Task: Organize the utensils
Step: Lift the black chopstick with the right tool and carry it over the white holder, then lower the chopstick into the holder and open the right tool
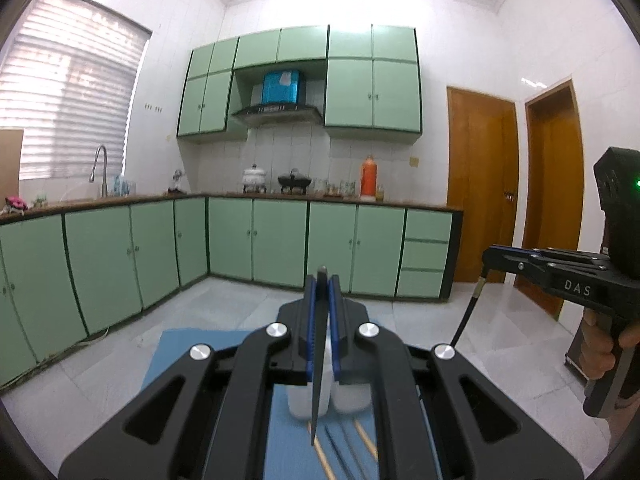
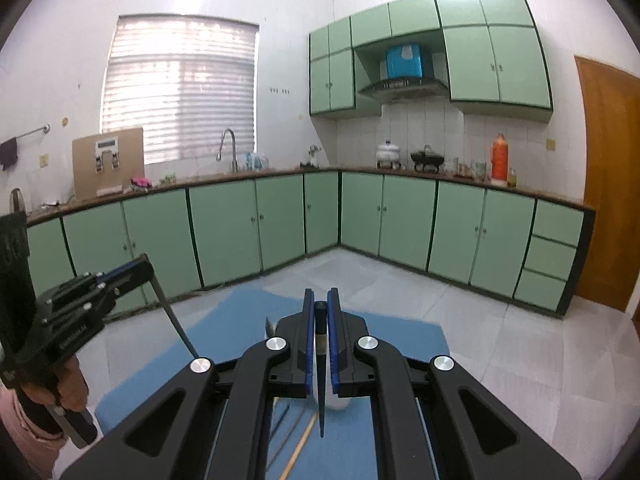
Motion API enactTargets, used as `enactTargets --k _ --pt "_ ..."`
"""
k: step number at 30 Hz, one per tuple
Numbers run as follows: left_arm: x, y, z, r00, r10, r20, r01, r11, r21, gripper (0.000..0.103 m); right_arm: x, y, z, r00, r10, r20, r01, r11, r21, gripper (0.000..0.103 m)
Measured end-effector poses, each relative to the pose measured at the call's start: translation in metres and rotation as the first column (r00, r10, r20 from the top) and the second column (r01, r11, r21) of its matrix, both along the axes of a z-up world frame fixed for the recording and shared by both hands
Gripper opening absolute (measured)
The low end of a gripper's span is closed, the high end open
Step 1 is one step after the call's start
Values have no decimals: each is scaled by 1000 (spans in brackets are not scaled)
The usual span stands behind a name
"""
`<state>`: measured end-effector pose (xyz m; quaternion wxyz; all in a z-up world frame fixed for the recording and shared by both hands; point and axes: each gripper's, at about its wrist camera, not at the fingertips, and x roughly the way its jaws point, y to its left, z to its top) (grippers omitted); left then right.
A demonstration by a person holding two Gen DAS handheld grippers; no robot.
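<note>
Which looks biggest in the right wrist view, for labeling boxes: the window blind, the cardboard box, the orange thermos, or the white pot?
As they appear:
1. window blind
2. cardboard box
3. orange thermos
4. white pot, close to the thermos, so that order is unsure

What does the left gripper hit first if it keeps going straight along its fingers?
Nothing near: past the left gripper, shut on a black chopstick, only open floor, then probably the green base cabinets. Depth unclear.

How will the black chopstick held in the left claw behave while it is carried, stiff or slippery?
The black chopstick looks thin, straight and rigid, so it will probably not bend. It hangs point down from the left claw, pinched only near its top, so it may pivot. Its smooth surface could slip, though the ribbed blue pads should help.
</note>
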<state>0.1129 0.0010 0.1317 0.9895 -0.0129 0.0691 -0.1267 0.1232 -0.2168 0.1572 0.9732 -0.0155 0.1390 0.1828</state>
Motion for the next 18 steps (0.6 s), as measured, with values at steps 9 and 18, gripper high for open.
enactTargets --k 9,18 --pt "46 -26 47 992 22 123 -19 999 -26 5 36 9 54 996 -16 89 13 999 34 6" --pt "117 -43 30 993 35 114 -30 998 -48 5 108 13 40 997 -55 51 53 998 40 6"
